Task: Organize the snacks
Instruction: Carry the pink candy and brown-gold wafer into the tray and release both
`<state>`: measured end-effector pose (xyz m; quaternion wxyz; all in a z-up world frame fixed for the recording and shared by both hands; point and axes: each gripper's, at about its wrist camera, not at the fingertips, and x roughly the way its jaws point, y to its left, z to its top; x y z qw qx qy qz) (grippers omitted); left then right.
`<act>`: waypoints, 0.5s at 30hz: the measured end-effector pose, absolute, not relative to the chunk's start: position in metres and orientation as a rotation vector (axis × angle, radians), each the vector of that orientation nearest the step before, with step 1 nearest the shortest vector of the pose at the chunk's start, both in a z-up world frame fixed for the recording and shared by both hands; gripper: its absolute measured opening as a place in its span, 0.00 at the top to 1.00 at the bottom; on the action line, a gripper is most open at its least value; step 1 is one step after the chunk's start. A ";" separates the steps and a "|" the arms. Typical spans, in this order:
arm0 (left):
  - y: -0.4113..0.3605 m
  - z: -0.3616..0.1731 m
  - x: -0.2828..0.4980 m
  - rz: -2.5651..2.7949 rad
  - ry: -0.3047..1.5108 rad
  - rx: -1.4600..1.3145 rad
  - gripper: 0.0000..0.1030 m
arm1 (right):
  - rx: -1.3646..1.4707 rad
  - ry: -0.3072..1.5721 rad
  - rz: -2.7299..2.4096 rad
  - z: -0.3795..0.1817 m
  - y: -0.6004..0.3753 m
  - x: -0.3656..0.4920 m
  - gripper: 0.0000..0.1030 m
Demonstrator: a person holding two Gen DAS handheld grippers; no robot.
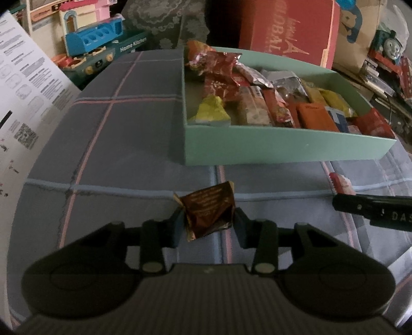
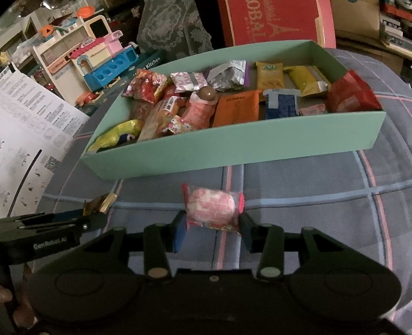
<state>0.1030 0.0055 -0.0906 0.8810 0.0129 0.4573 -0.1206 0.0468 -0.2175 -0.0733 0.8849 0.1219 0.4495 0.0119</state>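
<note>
A mint-green box (image 1: 283, 147) (image 2: 244, 144) full of several wrapped snacks stands on the plaid cloth ahead of both grippers. My left gripper (image 1: 208, 221) is shut on a brown foil snack packet (image 1: 208, 208), held just above the cloth in front of the box's left corner. My right gripper (image 2: 212, 226) is shut on a pink-and-white wrapped candy (image 2: 212, 206), held before the box's near wall. The left gripper and its brown packet (image 2: 100, 203) show at the left of the right wrist view. The right gripper's finger and the candy's red edge (image 1: 340, 183) show at the right of the left wrist view.
A printed instruction sheet (image 1: 25, 85) (image 2: 28, 123) lies at the left. Toy kitchen sets (image 1: 100, 46) (image 2: 103, 59) stand behind it. A red carton (image 1: 288, 28) (image 2: 273, 23) stands behind the box. A toy train (image 1: 391, 46) sits far right.
</note>
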 end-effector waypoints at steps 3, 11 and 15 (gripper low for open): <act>0.009 -0.083 0.097 -0.253 0.940 0.019 0.62 | 0.251 0.921 0.023 -0.067 -0.218 0.042 0.59; 0.011 -0.055 0.082 -0.275 0.896 -0.006 0.62 | 0.249 0.876 0.025 -0.046 -0.220 0.026 0.59; 0.009 -0.037 0.083 -0.290 0.854 -0.019 0.62 | 0.251 0.845 0.023 -0.032 -0.225 0.023 0.59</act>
